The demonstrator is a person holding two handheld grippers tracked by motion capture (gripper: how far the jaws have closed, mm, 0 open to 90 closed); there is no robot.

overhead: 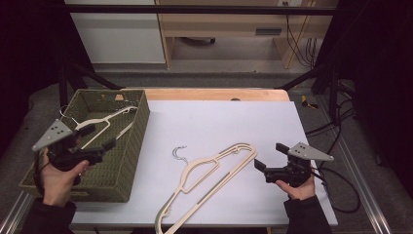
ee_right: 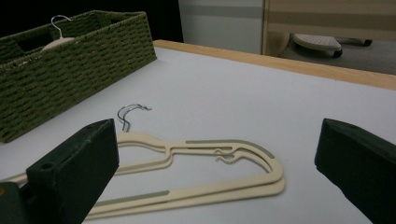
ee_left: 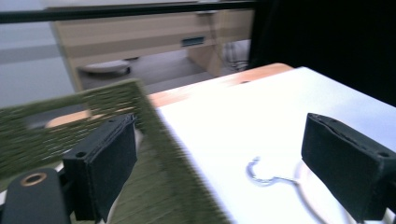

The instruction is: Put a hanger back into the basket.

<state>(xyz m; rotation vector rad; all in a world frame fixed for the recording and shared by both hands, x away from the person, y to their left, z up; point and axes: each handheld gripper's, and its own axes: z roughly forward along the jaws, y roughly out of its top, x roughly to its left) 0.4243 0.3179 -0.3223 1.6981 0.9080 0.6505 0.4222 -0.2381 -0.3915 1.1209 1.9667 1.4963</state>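
Observation:
Two cream hangers (overhead: pixel 209 178) lie stacked on the white table top (overhead: pixel 219 117), their wire hooks (overhead: pixel 179 152) pointing to the far left. A third cream hanger (overhead: pixel 104 122) rests inside the green woven basket (overhead: pixel 126 161) at the left. My left gripper (overhead: pixel 97 136) hovers open over the basket's right side, nothing between its jaws. In the left gripper view the basket wall (ee_left: pixel 159 135) and a hanger hook (ee_left: pixel 261 175) show between the open jaws. My right gripper (overhead: pixel 271 156) is open just right of the stacked hangers (ee_right: pixel 224 189), facing them, apart from them.
The table's wooden far edge (overhead: pixel 214 93) runs behind the white top. Dark frame bars (overhead: pixel 195 9) stand around the table. Cables (overhead: pixel 336 185) trail off the right side. The basket (ee_right: pixel 70 60) takes up the table's left end.

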